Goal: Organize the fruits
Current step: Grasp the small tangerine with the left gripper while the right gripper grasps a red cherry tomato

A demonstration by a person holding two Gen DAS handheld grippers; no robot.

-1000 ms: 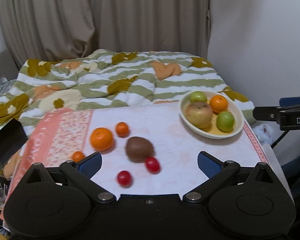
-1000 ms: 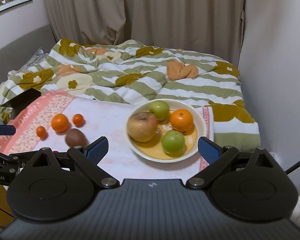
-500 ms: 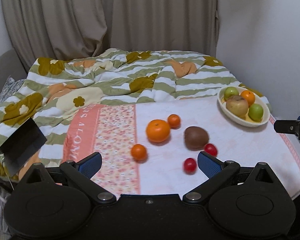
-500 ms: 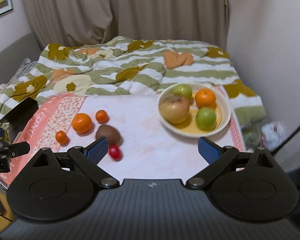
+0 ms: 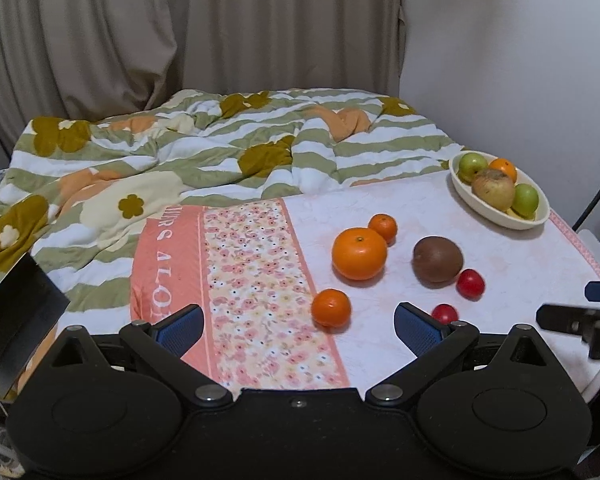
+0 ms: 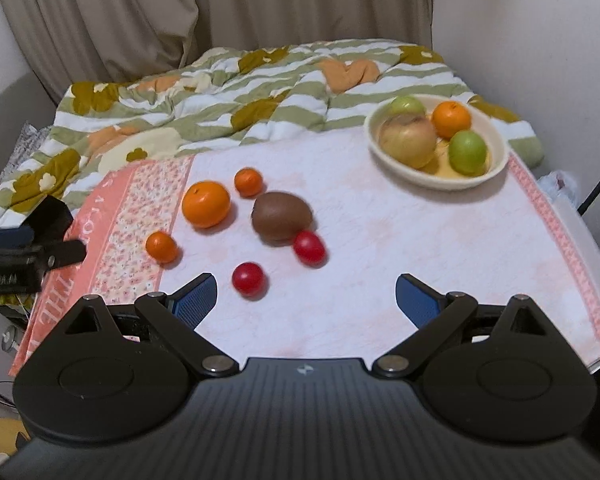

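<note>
Our left fingers [image 5: 180, 326] and right fingers [image 6: 194, 296] spread wide, holding nothing, above the worktop [image 6: 380, 248]. Only the right view shows the bowl [image 6: 436, 178] fully: four fruits. Loose nearby: one orange [image 6: 206, 204], two mandarins [image 6: 248, 181], one kiwi [image 6: 282, 215], two tomatoes [image 6: 249, 278].

I can read only partial white lettering on the cloth's [image 5: 172, 264] coral border — "URS ALO" from my left camera, "THE" from my right — nothing else legible.
</note>
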